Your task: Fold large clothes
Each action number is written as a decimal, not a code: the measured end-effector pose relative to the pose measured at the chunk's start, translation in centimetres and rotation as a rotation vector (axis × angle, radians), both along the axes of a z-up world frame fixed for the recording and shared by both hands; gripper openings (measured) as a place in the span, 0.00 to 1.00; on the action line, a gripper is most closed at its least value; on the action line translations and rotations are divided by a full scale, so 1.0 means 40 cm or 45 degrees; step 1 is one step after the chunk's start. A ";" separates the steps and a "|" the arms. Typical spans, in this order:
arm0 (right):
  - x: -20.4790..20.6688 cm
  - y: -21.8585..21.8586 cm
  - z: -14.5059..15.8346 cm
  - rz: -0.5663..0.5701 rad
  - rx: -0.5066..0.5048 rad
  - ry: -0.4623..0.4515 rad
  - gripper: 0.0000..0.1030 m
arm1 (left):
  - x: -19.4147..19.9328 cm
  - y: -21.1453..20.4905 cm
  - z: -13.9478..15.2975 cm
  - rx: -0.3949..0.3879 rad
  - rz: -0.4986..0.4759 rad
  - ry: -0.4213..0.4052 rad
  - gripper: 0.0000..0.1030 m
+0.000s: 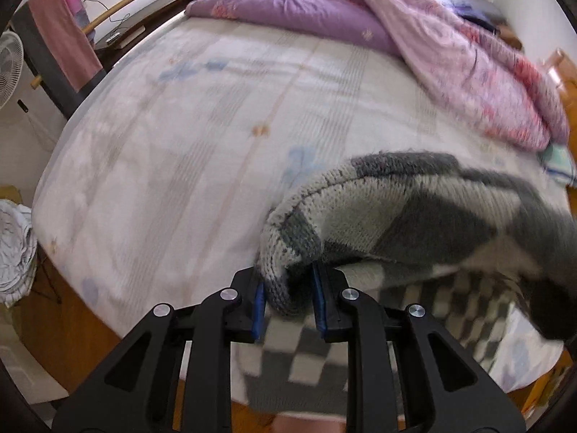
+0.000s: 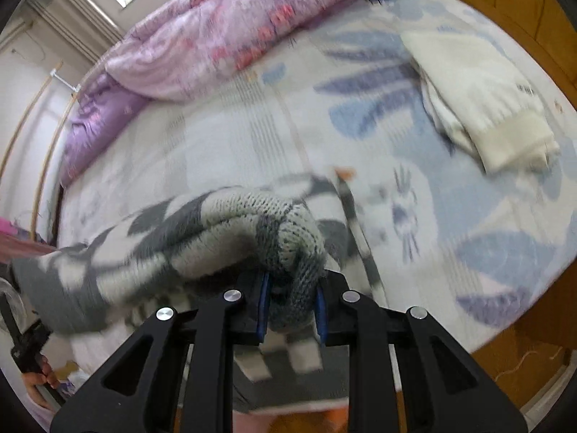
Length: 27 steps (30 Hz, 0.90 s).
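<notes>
Above the near edge of the bed [image 1: 180, 151], a grey-and-white checked knit sweater [image 1: 414, 213] hangs stretched between two hand-held grippers. Left gripper [image 1: 288, 299]: jaws drawn close, blue pads clamping a bunched fold of the knit. Right gripper [image 2: 292, 299]: the same narrow grip on another bunched fold. The upper part of the sweater drapes between the two grips, while the lower part trails below them over the bed's edge. Both views are motion-blurred. Step judged in hand: carrying the garment over the patterned sheet to lay or fold it. Next move, as judged: both grips kept firm and level, the span between them taut, and the sweater lowered flat on open sheet, clear of the purple quilt [image 1: 324, 11] and the cream garment [image 2: 479, 97].
</notes>
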State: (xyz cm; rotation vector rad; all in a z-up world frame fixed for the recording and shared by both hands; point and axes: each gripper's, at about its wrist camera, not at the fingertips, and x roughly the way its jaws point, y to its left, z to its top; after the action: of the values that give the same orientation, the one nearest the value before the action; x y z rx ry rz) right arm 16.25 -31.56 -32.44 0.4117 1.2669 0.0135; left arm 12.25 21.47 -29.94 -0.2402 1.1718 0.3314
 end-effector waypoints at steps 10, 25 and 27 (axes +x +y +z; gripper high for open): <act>-0.257 -0.004 -0.220 -0.067 0.069 0.503 0.48 | -0.222 -0.017 -0.254 -0.127 0.010 0.484 0.35; -0.190 0.180 -0.349 -0.119 0.292 0.601 0.78 | -0.183 -0.051 -0.321 -0.458 0.210 0.448 0.66; -0.158 0.195 -0.399 -0.162 0.370 0.637 0.77 | -0.159 -0.053 -0.345 -0.497 0.208 0.485 0.34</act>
State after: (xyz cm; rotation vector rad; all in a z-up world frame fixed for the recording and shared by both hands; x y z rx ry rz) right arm 9.94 -23.77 -48.41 0.7799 1.7363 -0.0142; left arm 5.87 19.35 -43.72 -0.6371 1.5957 0.2964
